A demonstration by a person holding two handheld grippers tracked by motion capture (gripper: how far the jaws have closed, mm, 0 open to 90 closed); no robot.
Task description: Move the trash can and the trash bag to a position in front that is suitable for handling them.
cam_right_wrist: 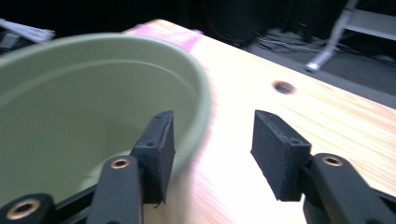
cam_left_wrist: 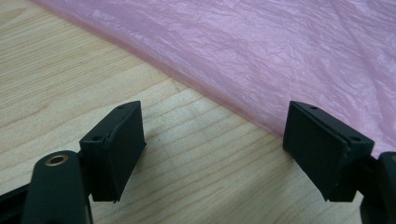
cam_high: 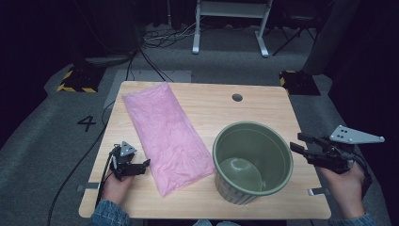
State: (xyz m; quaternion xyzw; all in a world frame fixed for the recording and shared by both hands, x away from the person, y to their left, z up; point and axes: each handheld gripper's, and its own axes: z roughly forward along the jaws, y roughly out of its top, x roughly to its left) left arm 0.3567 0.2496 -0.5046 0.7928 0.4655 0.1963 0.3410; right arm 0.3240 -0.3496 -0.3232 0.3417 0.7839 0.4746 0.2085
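Observation:
A pink plastic bag (cam_high: 167, 132) lies flat on the wooden table (cam_high: 263, 106), running from the far left toward the front middle. A green bucket (cam_high: 252, 160) stands upright and empty to its right. My left gripper (cam_high: 143, 165) rests low on the table just left of the bag's near end, open with nothing between its jaws; in the left gripper view the bag (cam_left_wrist: 261, 51) lies just beyond the fingertips (cam_left_wrist: 116, 140). My right gripper (cam_high: 299, 142) hovers open beside the bucket's right rim, and the bucket rim (cam_right_wrist: 187, 74) sits ahead of its left jaw.
A round cable hole (cam_high: 237, 97) is in the table's far side. Cables trail over the grey floor behind, where a white frame (cam_high: 230, 23) stands. Yellow-black marked blocks (cam_high: 77, 80) sit at both far corners of the table.

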